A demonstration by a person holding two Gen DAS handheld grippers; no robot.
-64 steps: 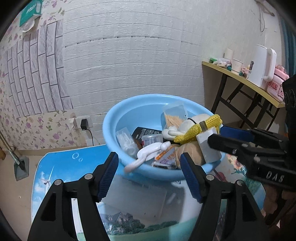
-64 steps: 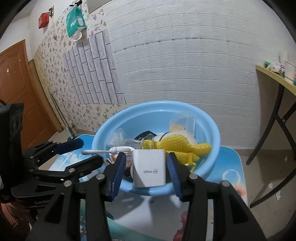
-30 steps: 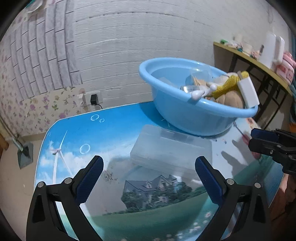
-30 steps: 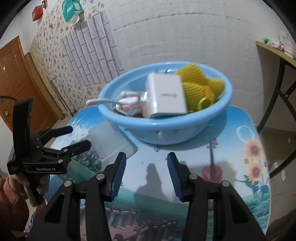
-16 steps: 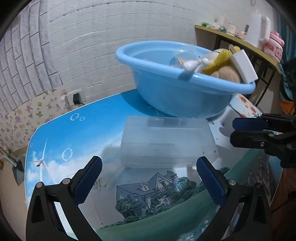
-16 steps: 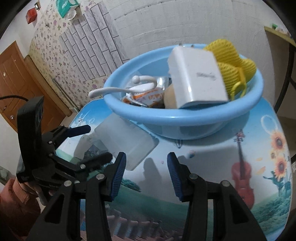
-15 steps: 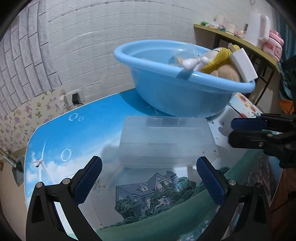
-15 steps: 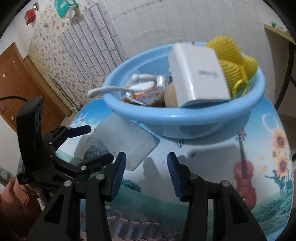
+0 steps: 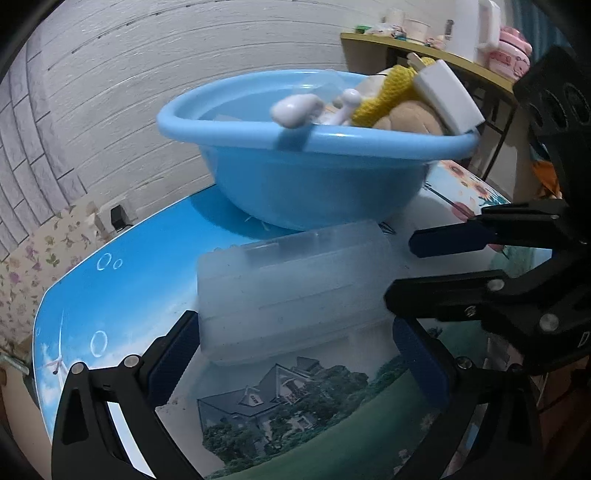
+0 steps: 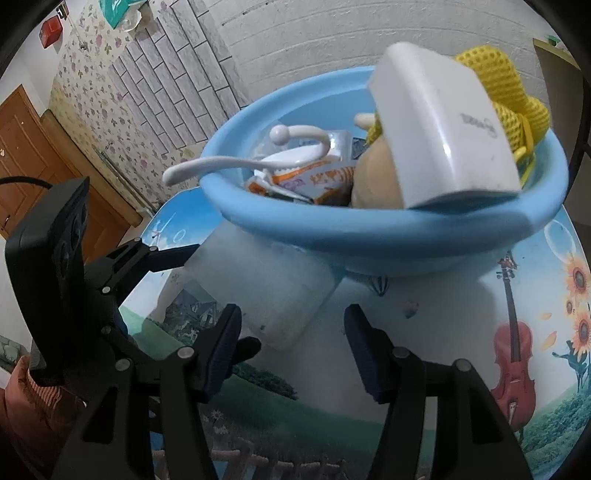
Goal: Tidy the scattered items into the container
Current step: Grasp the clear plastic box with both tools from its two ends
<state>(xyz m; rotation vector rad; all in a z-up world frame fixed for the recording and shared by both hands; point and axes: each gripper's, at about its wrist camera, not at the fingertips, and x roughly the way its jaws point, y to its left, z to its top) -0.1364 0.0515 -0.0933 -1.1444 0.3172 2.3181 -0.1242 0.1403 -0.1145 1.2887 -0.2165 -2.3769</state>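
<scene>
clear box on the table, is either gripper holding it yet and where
Not yet. The left gripper is open astride the clear box, fingers beside its two ends. The right gripper, just opening, is empty near one corner.

The bench carries a printed cover: blue sky with bubbles at left, a house among trees at lower centre, and in the right wrist view a red violin and sunflowers at right. Behind it runs a white brick-pattern wall, with floral wallpaper at upper left and a black plug in a socket low at left. A brown wooden door stands at far left. At upper right, a side shelf holds a white kettle and a pink item.
</scene>
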